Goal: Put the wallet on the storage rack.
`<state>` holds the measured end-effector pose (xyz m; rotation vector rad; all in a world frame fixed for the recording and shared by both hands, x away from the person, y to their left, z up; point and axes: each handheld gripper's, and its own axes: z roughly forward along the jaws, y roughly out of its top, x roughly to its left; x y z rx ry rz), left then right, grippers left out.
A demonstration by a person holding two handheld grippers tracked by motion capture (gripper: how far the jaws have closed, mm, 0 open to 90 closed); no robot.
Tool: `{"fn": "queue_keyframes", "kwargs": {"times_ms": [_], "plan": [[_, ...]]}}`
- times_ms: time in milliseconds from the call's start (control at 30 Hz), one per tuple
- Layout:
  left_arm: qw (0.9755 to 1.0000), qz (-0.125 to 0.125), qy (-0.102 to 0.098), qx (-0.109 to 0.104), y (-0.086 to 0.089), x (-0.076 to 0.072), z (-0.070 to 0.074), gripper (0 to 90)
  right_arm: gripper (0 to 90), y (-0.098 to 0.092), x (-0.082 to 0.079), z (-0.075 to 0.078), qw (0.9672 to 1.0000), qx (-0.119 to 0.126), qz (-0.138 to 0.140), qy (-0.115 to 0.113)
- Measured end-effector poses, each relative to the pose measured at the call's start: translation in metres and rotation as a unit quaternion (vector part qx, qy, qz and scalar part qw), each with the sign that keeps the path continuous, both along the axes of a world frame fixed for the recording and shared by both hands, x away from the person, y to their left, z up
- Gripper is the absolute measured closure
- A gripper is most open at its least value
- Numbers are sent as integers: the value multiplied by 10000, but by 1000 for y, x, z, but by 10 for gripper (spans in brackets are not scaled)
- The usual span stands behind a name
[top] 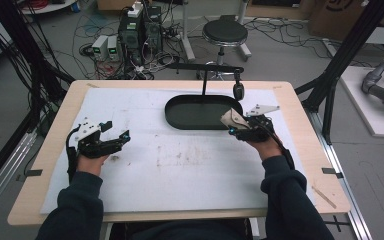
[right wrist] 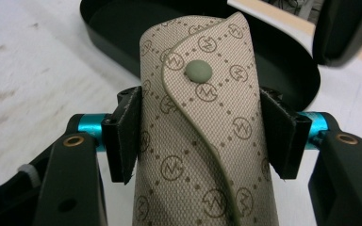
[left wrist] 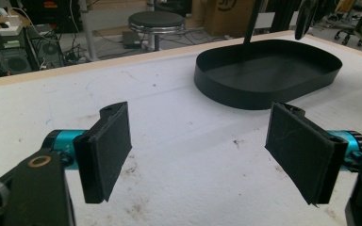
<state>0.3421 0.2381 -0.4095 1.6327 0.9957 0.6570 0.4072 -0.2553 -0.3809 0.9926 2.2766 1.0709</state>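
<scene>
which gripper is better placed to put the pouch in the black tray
Right. The right gripper already clamps the patterned snap pouch beside the black tray; the left gripper is open, empty and farther away.

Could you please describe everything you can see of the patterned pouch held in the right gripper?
The pouch is beige woven-looking fabric printed with brown monogram circles and dots. A curved flap with piped edge closes over its front with a grey-green snap. The right gripper clamps it on both sides, holding it above the table beside the black tray.

Bare mat (top: 180, 165) between both grippers — open passage, black tray (top: 180, 117) and its post (top: 204, 82) blocking beyond.
</scene>
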Motion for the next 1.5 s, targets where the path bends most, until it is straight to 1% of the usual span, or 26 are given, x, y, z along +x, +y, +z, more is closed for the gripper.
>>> {"fn": "queue_keyframes", "kwargs": {"times_ms": [33,200,300,367,400,467,533,600,633,700,733,767,833,867,933,967,1067,1133,1167,1233,1267,1300,1333,1367,1400,1500], "plan": [[10000,-1,-7,11,1,0,0,226,382,3,3,1,10000,10,14,-45],[10000,-2,-1,12,0,0,0,226,383,26,27,7,9999,106,89,-49],[10000,-18,-10,17,-1,0,0,226,384,42,40,8,9999,23,138,-50],[10000,-16,-24,20,-1,0,0,226,384,53,48,8,9998,51,183,-42],[10000,-16,-25,16,-1,0,0,226,385,64,56,8,9998,3,204,-1],[10000,-20,-32,4,0,0,0,226,385,68,58,8,9997,-31,222,-20],[10000,-20,-22,-3,0,0,0,226,385,78,66,5,9997,-31,225,1],[10000,-12,-26,9,1,1,0,226,385,90,77,0,9997,-149,195,36],[10000,-24,-33,-3,1,1,0,226,385,90,77,0,9997,-149,195,36],[10000,-16,-39,-26,1,1,0,226,385,97,84,-5,9996,-225,143,97],[10000,-13,-32,-23,1,0,0,226,385,99,87,-8,9996,-232,127,37],[10000,-17,-31,-28,1,0,0,226,385,100,91,-11,9997,-237,77,55],[10000,-20,-29,-30,1,0,0,226,385,102,96,-18,9996,-264,-20,118],[10000,-24,-26,-33,1,0,0,226,385,103,100,-26,9993,-271,-111,238],[10000,-28,-24,-27,1,0,0,226,384,103,102,-29,9991,-298,-129,264],[10000,-34,-33,-30,1,1,0,226,385,104,103,-32,9987,-299,-190,366],[10000,-46,-16,-33,0,1,0,226,381,106,107,-40,9985,-343,-252,346],[10000,-47,-9,-24,0,0,0,226,371,108,108,-44,9974,-304,-498,411],[10000,-61,-11,-19,0,0,0,226,363,108,108,-45,9973,-291,-567,367],[10000,-69,-14,-16,0,0,0,226,346,108,107,-46,9970,-205,-601,449],[10000,-71,-12,-24,0,0,0,226,341,107,105,-43,9978,-204,-487,403],[10000,-69,-11,-26,0,1,-1,226,341,107,105,-43,9978,-204,-487,403],[10000,-75,-12,-33,0,1,-1,226,338,107,104,-40,9983,-229,-429,336],[10000,-78,-9,-39,0,1,-1,226,333,104,98,-32,9988,-260,-308,293],[10000,-82,-14,-40,0,1,-1,226,333,104,98,-32,9988,-260,-308,293],[10000,-86,-12,-40,0,1,-1,226,325,94,88,-17,9995,-202,-151,205]]}}
